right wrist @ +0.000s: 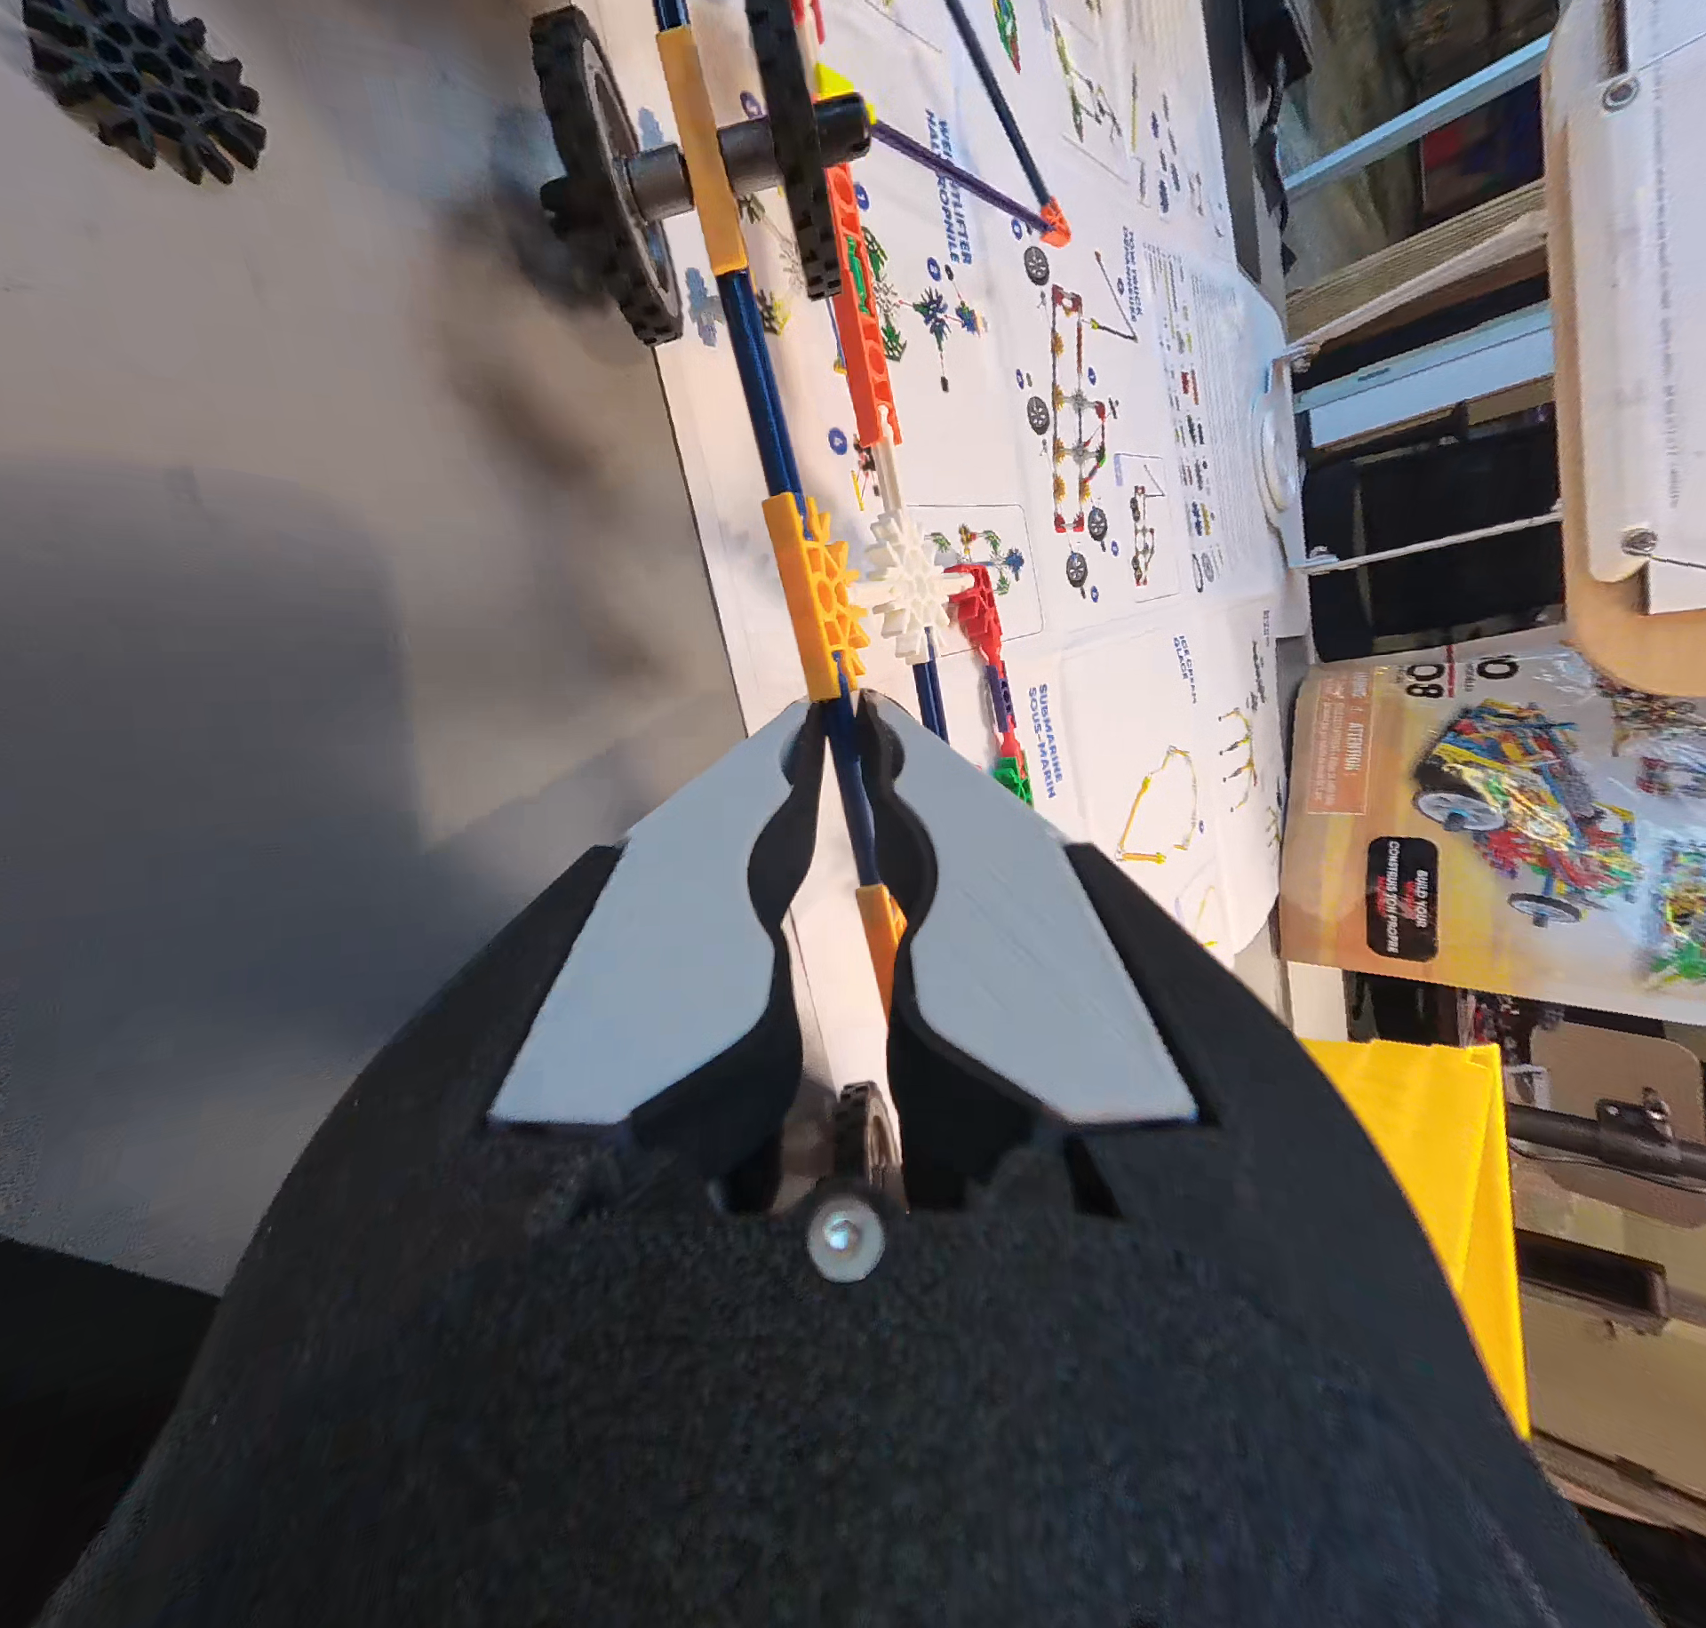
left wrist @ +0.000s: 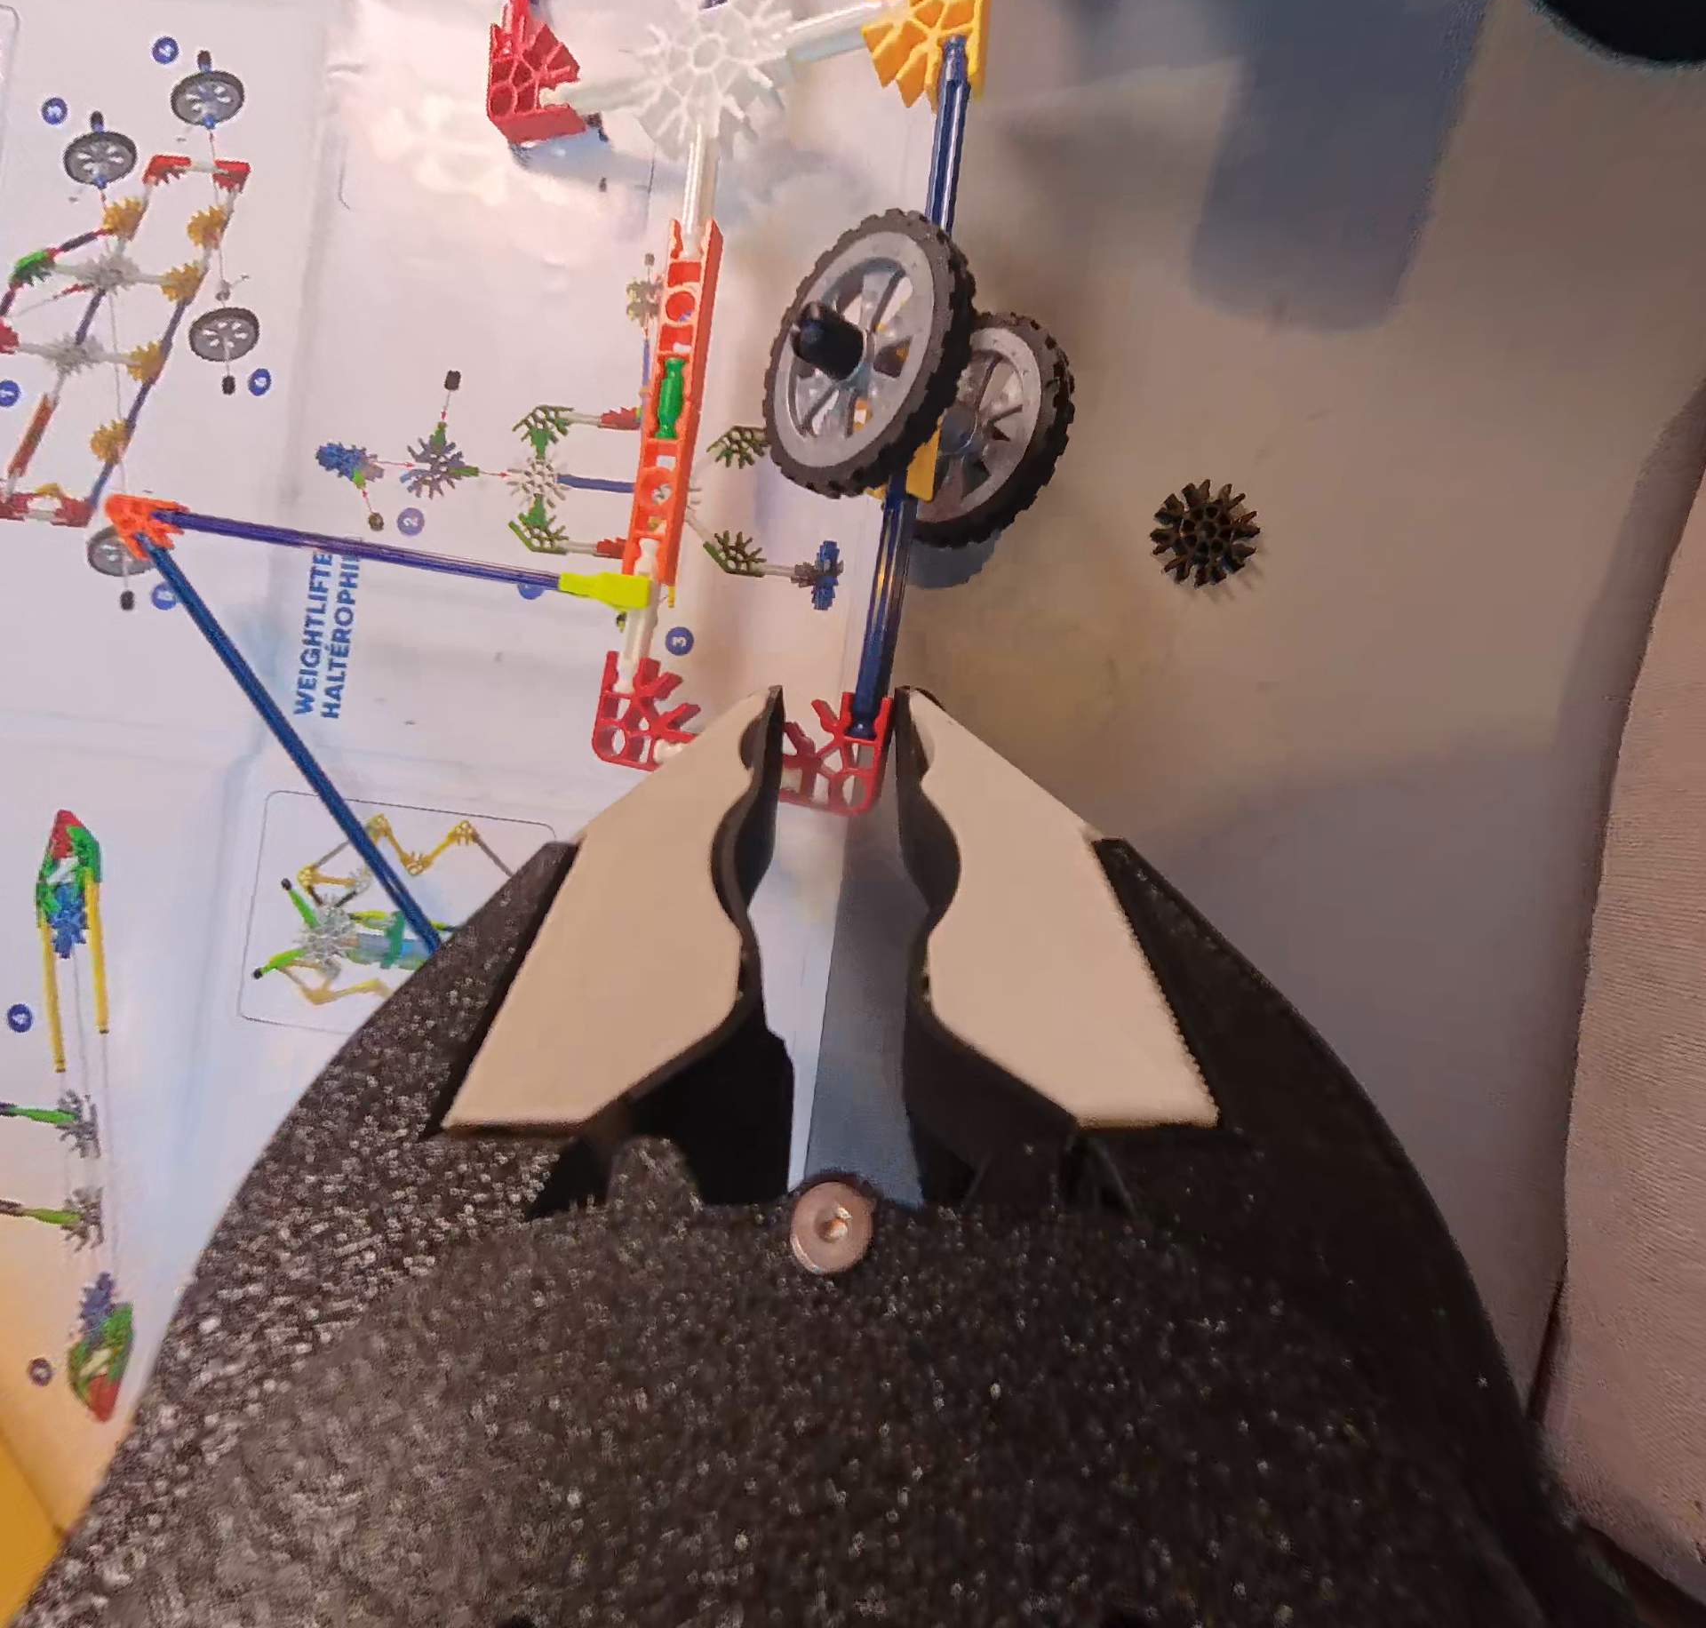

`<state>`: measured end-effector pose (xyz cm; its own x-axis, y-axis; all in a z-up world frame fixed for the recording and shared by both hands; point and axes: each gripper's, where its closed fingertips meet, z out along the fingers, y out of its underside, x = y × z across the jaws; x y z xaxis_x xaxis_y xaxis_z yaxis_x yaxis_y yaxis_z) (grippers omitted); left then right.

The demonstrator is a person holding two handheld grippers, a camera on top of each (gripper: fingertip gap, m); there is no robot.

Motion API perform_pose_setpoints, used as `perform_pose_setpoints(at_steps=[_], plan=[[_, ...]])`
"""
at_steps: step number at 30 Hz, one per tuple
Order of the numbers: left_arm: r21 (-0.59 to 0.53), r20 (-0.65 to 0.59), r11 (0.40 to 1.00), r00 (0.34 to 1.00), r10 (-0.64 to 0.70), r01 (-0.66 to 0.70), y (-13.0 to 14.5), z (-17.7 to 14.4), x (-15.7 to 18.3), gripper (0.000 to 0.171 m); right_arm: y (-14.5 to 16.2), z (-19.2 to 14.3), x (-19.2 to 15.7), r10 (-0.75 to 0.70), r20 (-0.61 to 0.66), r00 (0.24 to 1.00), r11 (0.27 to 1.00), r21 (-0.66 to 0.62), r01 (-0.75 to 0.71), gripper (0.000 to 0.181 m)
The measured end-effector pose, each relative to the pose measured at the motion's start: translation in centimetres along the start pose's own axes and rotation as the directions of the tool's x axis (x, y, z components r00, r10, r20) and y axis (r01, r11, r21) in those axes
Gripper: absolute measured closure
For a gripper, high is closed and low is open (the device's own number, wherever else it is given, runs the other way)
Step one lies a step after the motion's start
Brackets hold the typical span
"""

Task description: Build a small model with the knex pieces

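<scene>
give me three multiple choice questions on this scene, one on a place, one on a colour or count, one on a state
1. Where does the loose black star-shaped piece lie?
A. on the bare grey table
B. on the instruction sheet
C. between the two wheels

2. How many wheels sit on the short black axle?
A. one
B. two
C. four

3. What does the left claw grip?
A. the white star-shaped piece
B. nothing, it is wide open
C. the red corner piece

Answers:
1. A: it rests alone on the grey table, off the instruction sheet and apart from the model.
2. B: the near wheel and the far wheel stand on either side of the blue rod.
3. C: its fingers close on the red corner piece at the rod's end.
</scene>
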<state>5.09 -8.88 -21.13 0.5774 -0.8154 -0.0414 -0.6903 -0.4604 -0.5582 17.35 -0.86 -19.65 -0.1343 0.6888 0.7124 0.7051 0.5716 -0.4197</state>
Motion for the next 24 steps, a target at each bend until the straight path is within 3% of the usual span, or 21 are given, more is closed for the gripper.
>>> perform_pose_setpoints(at_steps=[8, 11, 12, 13, 15, 18, 20, 22, 24], plan=[[0.075, -0.158, 0.971, 0.964, -0.213, 0.227, -0.5, -0.8, 0.4, 0.150, -0.4, 0.2, 0.6, -0.010, -0.116, 0.993, 1.000, 0.005, 0.011, 0.177], [0.083, -0.131, 0.976, 0.973, -0.189, 0.201, -0.2, -0.6, 0.4, 0.150, -0.3, 0.4, -0.3, 0.044, -0.027, 0.999, 0.999, 0.010, -0.043, 0.175], [0.078, -0.122, 0.979, 0.977, -0.178, 0.188, 0.0, -0.5, 0.4, 0.150, -0.5, 0.1, -0.5, 0.082, 0.039, 0.996, 0.997, 0.006, -0.082, 0.161], [0.082, -0.113, 0.981, 0.979, -0.167, 0.177, 0.0, -0.5, 0.5, 0.150, -1.3, -0.5, -0.8, 0.120, 0.129, 0.984, 0.992, 0.022, -0.124, 0.142], [0.088, -0.116, 0.982, 0.981, -0.159, 0.169, 0.0, -0.5, 0.7, 0.150, -4.5, -1.8, -0.9, 0.179, 0.274, 0.945, 0.974, 0.084, -0.209, 0.131], [0.095, -0.133, 0.978, 0.976, -0.171, 0.184, -0.2, -0.6, 0.6, 0.151, -8.1, -0.9, -1.7, 0.124, 0.331, 0.936, 0.980, 0.104, -0.167, 0.121], [0.103, -0.159, 0.972, 0.968, -0.191, 0.209, -0.7, -0.7, 0.6, 0.151, -8.7, 1.1, -2.6, 0.048, 0.300, 0.953, 0.994, 0.081, -0.075, 0.120], [0.105, -0.192, 0.962, 0.954, -0.231, 0.254, -1.0, -0.9, 0.5, 0.151, -8.9, 2.4, -2.4, 0.009, 0.229, 0.973, 0.995, 0.092, -0.031, 0.135], [0.093, -0.225, 0.947, 0.933, -0.280, 0.307, -0.9, -1.1, 0.1, 0.151, -9.1, 2.8, -2.3, 0.001, 0.195, 0.981, 0.994, 0.104, -0.022, 0.140]])
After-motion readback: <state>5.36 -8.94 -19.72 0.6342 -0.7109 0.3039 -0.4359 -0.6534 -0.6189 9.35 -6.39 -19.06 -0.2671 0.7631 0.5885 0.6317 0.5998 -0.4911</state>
